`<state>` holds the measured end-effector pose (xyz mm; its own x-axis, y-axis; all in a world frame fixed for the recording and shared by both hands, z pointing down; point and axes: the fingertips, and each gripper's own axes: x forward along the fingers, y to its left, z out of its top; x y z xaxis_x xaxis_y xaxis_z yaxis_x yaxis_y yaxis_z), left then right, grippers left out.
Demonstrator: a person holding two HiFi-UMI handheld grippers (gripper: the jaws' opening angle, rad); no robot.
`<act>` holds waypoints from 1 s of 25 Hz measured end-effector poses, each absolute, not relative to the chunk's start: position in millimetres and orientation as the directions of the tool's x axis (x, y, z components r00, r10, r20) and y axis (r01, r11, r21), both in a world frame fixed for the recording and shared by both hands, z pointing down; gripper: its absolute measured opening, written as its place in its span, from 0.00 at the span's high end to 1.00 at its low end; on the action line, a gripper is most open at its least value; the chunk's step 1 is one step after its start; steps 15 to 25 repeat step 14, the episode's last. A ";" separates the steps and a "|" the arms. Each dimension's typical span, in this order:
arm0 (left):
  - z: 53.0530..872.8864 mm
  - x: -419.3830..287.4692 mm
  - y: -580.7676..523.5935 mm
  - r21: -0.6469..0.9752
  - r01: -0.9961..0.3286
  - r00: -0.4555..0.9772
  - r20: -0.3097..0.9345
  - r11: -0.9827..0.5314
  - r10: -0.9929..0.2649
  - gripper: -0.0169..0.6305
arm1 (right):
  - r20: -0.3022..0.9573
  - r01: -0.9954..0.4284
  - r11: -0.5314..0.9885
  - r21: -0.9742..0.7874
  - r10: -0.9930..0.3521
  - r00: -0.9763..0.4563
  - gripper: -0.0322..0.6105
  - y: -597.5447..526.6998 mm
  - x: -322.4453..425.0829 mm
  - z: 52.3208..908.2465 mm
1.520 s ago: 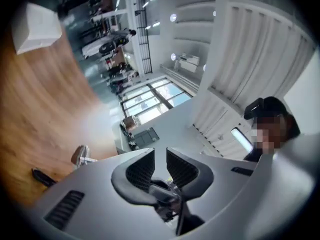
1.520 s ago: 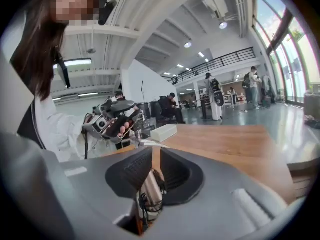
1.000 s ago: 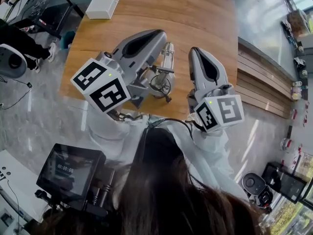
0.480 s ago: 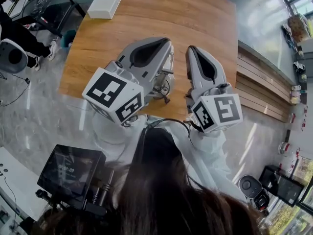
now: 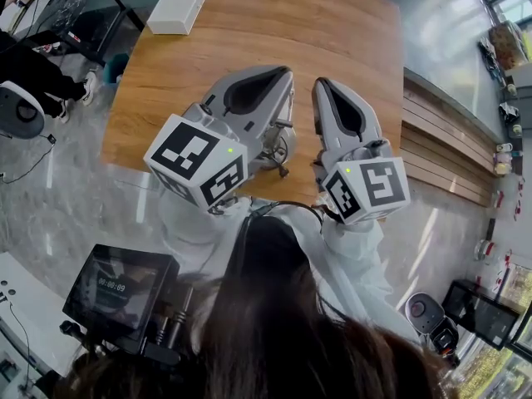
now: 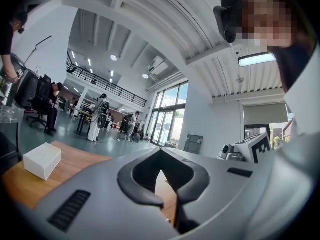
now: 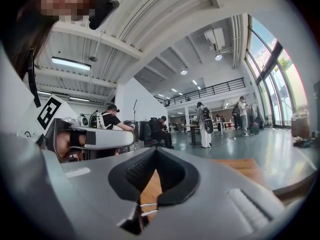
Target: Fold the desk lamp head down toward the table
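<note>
Left gripper (image 5: 281,77) and right gripper (image 5: 322,86): jaws together, nothing held. Advise pressing the desk lamp (image 5: 279,146) head down slowly, with the base steadied.

Site: large open-plan lab or workshop hall. High ribbed white ceiling (image 6: 165,29) with strip lights (image 6: 256,59). 1 mezzanine railing (image 7: 210,90) along the far wall. Tall glazed windows (image 6: 167,113) and a polished grey floor (image 5: 66,189). At least 4 people (image 7: 160,129) at desks and office chairs in the background. Wooden table (image 5: 274,23) in the foreground; small monitor (image 5: 120,293) showing a time readout.
</note>
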<state>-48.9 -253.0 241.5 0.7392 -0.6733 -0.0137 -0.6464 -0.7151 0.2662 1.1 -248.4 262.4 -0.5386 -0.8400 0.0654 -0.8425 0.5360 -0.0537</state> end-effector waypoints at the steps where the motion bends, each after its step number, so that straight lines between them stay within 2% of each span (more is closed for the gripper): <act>1: 242.0 -48.3 -253.0 0.266 -0.645 0.740 -0.016 -0.716 -0.672 0.97 | 0.066 -0.843 0.536 -0.053 -0.840 -0.538 0.95 -248.2 1.2 262.5; 25: 244.7 -47.6 -255.2 0.257 -0.651 0.738 -0.005 -0.714 -0.675 0.97 | 0.068 -0.838 0.544 -0.048 -0.835 -0.546 0.95 -250.2 -3.1 263.6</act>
